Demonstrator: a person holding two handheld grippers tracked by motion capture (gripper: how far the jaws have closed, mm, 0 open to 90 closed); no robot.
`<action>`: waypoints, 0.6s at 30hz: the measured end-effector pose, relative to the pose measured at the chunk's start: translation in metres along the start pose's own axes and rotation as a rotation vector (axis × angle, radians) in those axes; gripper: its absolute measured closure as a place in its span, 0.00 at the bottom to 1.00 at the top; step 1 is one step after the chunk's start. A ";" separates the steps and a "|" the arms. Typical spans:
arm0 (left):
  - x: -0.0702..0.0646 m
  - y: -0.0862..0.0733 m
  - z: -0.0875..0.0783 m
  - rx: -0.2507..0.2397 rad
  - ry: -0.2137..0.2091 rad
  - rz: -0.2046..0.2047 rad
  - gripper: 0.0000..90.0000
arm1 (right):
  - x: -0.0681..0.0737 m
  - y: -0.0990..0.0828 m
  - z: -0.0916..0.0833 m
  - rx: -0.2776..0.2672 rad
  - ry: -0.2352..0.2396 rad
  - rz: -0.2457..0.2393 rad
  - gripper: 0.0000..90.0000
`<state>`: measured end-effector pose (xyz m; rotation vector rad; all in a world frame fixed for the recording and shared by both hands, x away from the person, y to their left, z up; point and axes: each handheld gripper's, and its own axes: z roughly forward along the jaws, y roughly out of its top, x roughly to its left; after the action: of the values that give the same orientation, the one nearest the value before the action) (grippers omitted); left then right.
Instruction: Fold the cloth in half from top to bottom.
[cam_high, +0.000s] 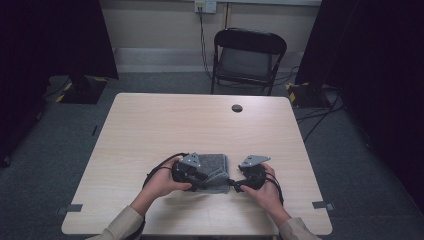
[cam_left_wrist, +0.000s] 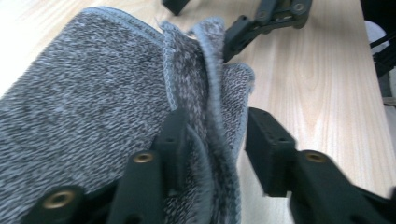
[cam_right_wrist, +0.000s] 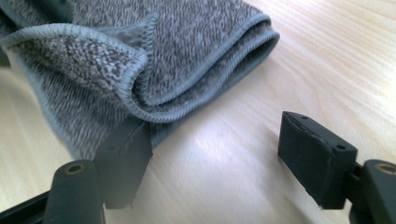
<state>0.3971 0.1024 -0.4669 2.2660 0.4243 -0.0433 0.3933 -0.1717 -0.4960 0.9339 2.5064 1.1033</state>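
Observation:
A folded grey towel (cam_high: 216, 169) lies near the front edge of the wooden table (cam_high: 200, 125), between the person's two hands. My left gripper (cam_high: 206, 182) reaches into it from the left. In the left gripper view the towel (cam_left_wrist: 93, 93) has raised folds standing between the jaws of the left gripper (cam_left_wrist: 219, 144), which stand apart; a gap shows beside the right finger (cam_left_wrist: 271, 149). My right gripper (cam_high: 233, 184) faces the towel's right side, open. In the right gripper view, its left finger (cam_right_wrist: 123, 161) sits under the hemmed towel corner (cam_right_wrist: 140, 93), with bare table between the jaws.
A black folding chair (cam_high: 248, 55) stands behind the table's far edge. A dark round cap (cam_high: 237, 108) sits in the tabletop at the back. Dark curtains hang on both sides. The right gripper's linkage (cam_left_wrist: 261, 18) shows beyond the towel in the left gripper view.

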 end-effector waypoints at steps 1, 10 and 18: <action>0.000 0.000 -0.002 0.000 0.000 -0.002 0.62 | -0.001 -0.001 -0.002 0.004 -0.001 0.000 0.28; 0.002 -0.002 -0.018 -0.044 0.052 -0.036 0.53 | -0.016 0.002 -0.020 -0.028 -0.034 0.054 0.27; 0.007 -0.008 -0.024 -0.049 0.083 -0.051 0.49 | -0.003 0.005 -0.006 -0.027 0.041 0.052 0.26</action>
<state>0.3992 0.1270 -0.4574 2.2141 0.5213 0.0344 0.3954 -0.1747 -0.4881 0.9842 2.5057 1.1808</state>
